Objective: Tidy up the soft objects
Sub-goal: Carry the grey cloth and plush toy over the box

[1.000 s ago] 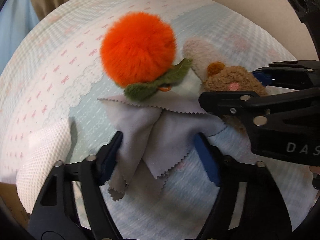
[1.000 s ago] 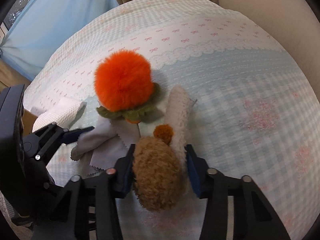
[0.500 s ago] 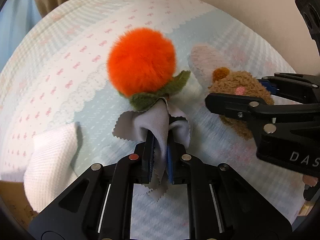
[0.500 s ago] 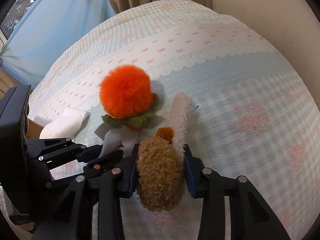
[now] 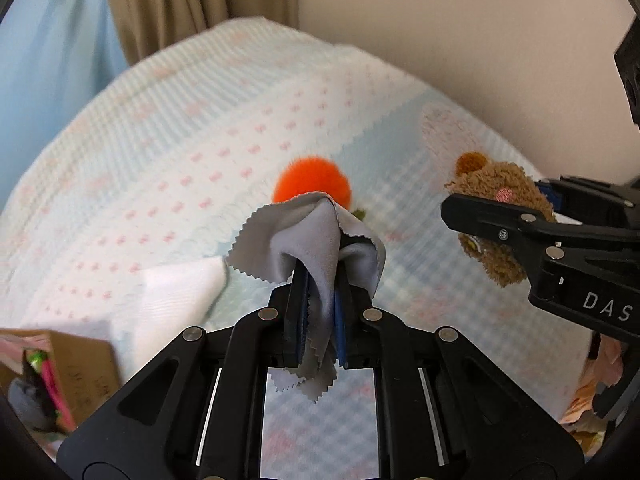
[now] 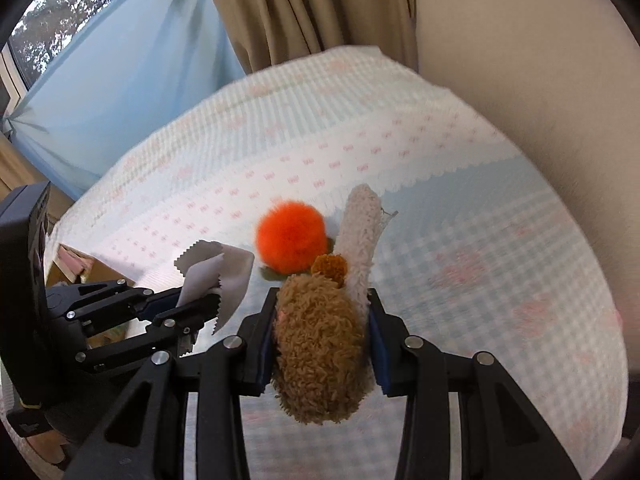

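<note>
Already your left claw (image 5: 320, 300) is clamped on the limp, featherlight cloth (image 5: 316, 236) and your right claw (image 6: 322, 344) on the squashy bear (image 6: 320, 332), both above the bed (image 6: 480, 240) near the pompom (image 6: 290, 238); pinch deep, since folds slip.

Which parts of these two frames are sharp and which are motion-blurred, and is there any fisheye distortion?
Left wrist view: the left tool and its grey cloth are sharp; the bedspread and orange pom-pom are smeared. Right wrist view: the right tool and brown plush are crisp, the bedspread blurred. Both views bulge, with dark corners.
</note>
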The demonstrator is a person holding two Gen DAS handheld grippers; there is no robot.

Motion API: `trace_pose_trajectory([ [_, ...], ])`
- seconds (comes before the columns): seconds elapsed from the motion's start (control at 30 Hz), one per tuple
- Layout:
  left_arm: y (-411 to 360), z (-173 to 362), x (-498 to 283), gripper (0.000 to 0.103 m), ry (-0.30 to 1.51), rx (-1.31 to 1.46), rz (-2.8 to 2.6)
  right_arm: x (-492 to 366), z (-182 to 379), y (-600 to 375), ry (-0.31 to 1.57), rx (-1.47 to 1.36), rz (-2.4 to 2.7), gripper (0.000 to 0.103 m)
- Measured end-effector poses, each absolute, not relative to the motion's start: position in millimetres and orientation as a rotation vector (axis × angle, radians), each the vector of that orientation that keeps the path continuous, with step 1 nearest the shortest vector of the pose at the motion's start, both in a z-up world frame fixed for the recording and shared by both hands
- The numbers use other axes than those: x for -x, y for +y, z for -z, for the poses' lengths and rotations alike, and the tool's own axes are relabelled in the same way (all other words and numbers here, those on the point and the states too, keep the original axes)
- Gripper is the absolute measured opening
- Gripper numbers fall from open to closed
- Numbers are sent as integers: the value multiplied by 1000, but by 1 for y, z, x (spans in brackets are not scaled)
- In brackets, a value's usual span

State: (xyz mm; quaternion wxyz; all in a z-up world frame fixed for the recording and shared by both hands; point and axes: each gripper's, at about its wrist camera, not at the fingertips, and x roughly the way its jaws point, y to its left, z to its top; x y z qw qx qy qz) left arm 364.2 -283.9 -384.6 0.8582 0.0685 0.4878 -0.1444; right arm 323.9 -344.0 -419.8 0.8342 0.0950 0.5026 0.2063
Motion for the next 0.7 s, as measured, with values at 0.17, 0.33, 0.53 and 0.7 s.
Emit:
trace_pose_trajectory([
  [0.17,-261,330,-340,9,982,-113,290,-302,373,-341,1022,-212,-394,36],
  [0.33,-235,285,-310,9,940,-86,280,-272,321,-329,974,-215,-370,36],
  [0.53,-184,238,-277,9,884,-68,248,-234,268,-297,936,-246,-367,36],
  [0.7,-118,210,-248,9,856,-62,201,-201,239,-247,916,-246,-412,36],
])
